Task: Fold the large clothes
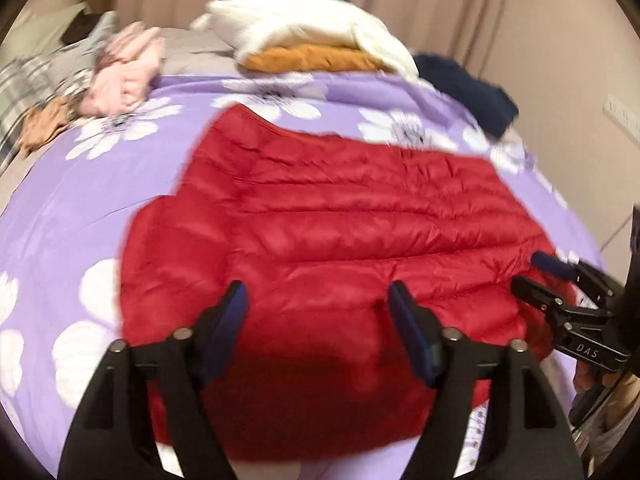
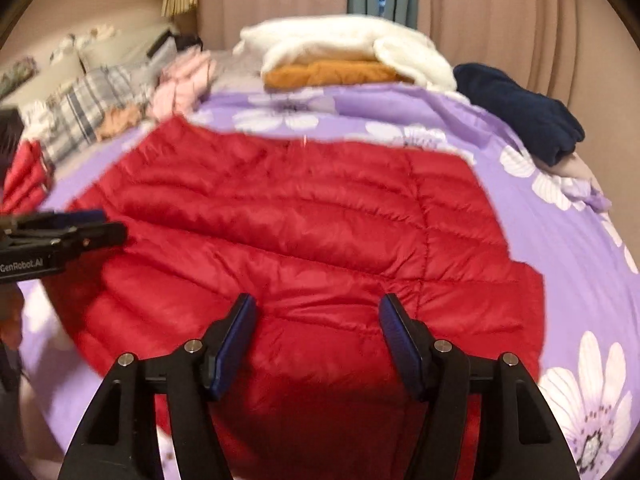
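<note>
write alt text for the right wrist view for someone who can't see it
A red puffer jacket lies spread on a purple floral bedspread, with the right gripper above its near edge, jaws open. The left gripper enters from the left; folded clothes are stacked at the far end.

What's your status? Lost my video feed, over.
Left gripper open, right gripper open, both over the red puffer jacket. Jacket spread flat on the floral bedspread, nothing gripped. Folded clothes at far edge, clear of it.
</note>
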`<control>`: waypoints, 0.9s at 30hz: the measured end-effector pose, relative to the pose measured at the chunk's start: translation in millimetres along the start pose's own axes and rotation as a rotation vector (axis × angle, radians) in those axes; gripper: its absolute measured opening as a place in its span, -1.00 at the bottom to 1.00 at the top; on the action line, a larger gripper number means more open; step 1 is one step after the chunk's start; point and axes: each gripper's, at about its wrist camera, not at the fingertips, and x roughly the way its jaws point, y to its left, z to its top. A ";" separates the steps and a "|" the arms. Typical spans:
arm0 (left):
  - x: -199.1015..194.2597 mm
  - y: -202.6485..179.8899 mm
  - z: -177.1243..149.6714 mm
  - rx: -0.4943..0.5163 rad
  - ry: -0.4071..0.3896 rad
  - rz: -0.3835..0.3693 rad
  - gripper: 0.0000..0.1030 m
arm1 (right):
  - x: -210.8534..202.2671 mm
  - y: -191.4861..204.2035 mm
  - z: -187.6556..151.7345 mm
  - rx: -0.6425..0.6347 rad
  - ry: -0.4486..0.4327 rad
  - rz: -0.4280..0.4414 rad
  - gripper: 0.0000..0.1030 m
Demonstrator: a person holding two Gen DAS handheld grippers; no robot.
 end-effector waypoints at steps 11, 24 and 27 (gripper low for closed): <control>-39.9 91.6 -50.8 -0.475 0.015 -0.081 0.68 | -19.9 10.4 2.1 0.088 -0.049 0.135 0.27; 17.0 103.3 -70.6 -0.779 0.072 -0.277 0.65 | 13.0 35.9 16.4 0.128 -0.035 0.182 0.10; 20.7 97.8 -62.8 -0.740 0.070 -0.233 0.34 | 21.4 39.7 19.2 0.126 -0.047 0.162 -0.31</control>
